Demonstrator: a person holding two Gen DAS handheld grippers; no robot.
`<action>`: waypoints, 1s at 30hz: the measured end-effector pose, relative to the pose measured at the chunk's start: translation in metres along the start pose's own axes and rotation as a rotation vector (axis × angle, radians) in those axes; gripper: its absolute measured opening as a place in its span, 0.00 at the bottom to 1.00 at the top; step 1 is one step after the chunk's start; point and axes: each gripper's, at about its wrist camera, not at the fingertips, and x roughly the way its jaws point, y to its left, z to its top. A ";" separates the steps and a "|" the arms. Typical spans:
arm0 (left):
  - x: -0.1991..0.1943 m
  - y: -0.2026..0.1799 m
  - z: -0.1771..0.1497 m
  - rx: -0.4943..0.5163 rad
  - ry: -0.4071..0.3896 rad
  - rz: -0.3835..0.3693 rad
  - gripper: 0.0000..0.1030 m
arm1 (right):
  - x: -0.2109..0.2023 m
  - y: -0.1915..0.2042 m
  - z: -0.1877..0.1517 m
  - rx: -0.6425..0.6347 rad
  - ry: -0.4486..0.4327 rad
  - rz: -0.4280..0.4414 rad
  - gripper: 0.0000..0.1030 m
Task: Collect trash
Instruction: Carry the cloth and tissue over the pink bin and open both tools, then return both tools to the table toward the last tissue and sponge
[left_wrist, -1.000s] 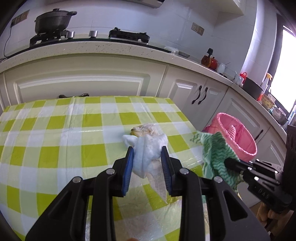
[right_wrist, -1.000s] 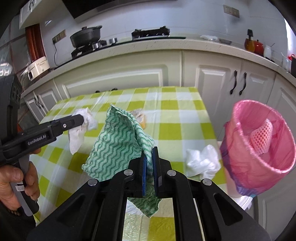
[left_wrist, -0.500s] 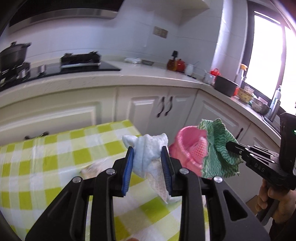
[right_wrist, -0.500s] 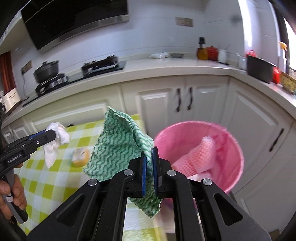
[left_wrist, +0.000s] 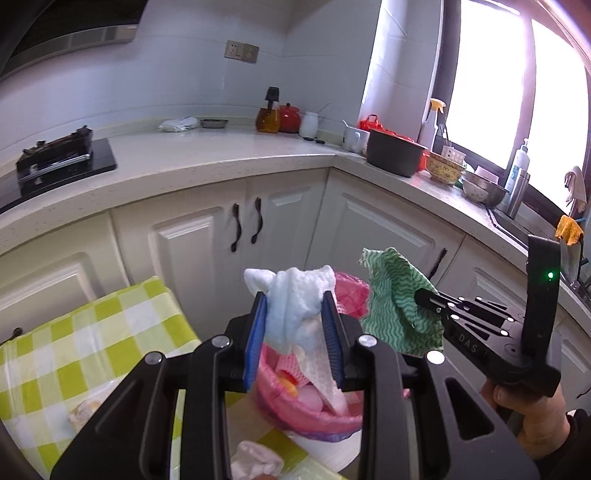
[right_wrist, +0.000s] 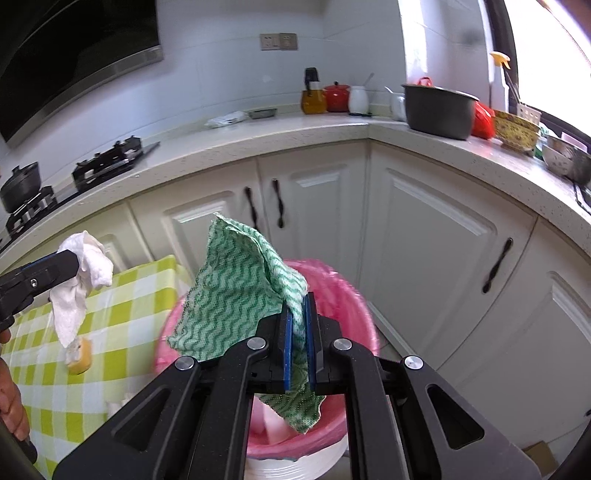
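Tongs, 2 pairs, above the pink-lined bin (right_wrist: 343, 295) off the table's (left_wrist: 74, 332) right edge: left tongs (left_wrist: 293, 332) clenched on a white tissue wad (left_wrist: 295, 306); right tongs (right_wrist: 299, 339) clenched on a green wavy cloth (right_wrist: 236, 291).

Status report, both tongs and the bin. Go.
Left tongs shut on tissue. Right tongs shut on green cloth. Both at pink bin; nothing blocking.
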 end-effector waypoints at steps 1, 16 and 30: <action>0.008 -0.002 0.002 -0.002 0.008 -0.004 0.28 | 0.004 -0.003 0.001 0.007 0.003 -0.007 0.08; 0.052 0.010 -0.006 -0.067 0.069 0.006 0.49 | 0.033 -0.027 -0.010 0.061 0.039 -0.033 0.44; -0.032 0.060 -0.033 -0.122 -0.015 0.107 0.59 | -0.017 0.001 -0.027 0.027 -0.033 0.005 0.59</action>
